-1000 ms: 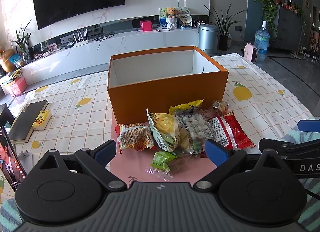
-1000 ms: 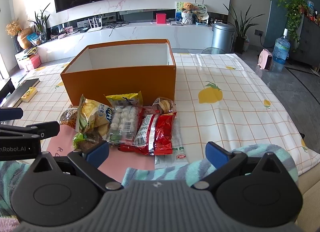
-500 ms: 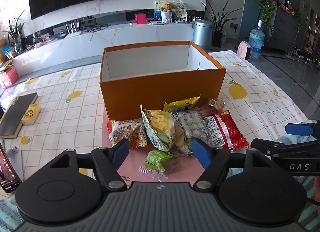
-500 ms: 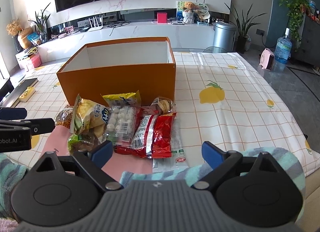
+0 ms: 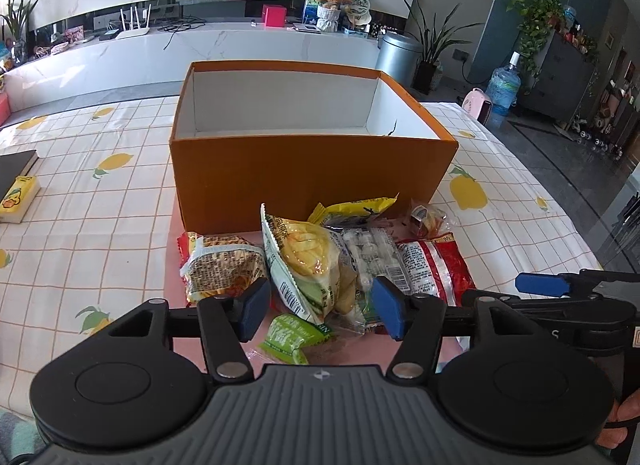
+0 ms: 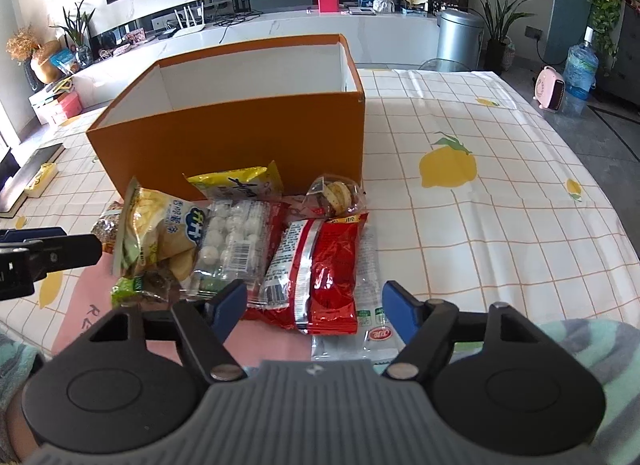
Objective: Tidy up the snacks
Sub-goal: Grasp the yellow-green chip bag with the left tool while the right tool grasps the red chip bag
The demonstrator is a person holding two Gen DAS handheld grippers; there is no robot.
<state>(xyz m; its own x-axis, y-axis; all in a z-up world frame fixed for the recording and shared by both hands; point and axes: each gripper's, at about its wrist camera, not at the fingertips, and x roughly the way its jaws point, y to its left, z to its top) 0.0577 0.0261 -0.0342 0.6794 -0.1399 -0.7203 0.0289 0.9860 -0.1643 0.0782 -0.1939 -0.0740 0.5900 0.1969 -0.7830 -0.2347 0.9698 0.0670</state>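
1. Snacks lie in one heap on a pink mat (image 5: 176, 265), just in front of one orange box (image 5: 312, 173) that stands open on the lemon-print tablecloth (image 5: 100, 233).
2. Counted across both views, eight packets show:
   - one brown noodle packet (image 5: 222, 265) at the left end;
   - one yellow chip bag (image 5: 308, 253) leaning on its neighbours;
   - one small green packet (image 5: 290, 335) nearest the camera;
   - one clear pack of white balls (image 6: 236, 237);
   - one yellow packet (image 6: 236, 181) touching the box wall;
   - one small clear-wrapped pastry (image 6: 338, 195);
   - one red bag (image 6: 320, 269);
   - one flat clear packet (image 6: 370, 305) partly under the red bag.
3. Left gripper (image 5: 318, 313) hangs over the near edge of the heap, its jaws partly apart and closing; the chip bag's lower corner and the green packet lie between the blue pads, which press on nothing.
4. Right gripper (image 6: 314, 305) is likewise partly apart and closing, with the lower end of the red bag between its pads, not pinched.
5. One dark book (image 5: 14, 173) and one small yellow box (image 5: 20, 199) lie at the table's far left.
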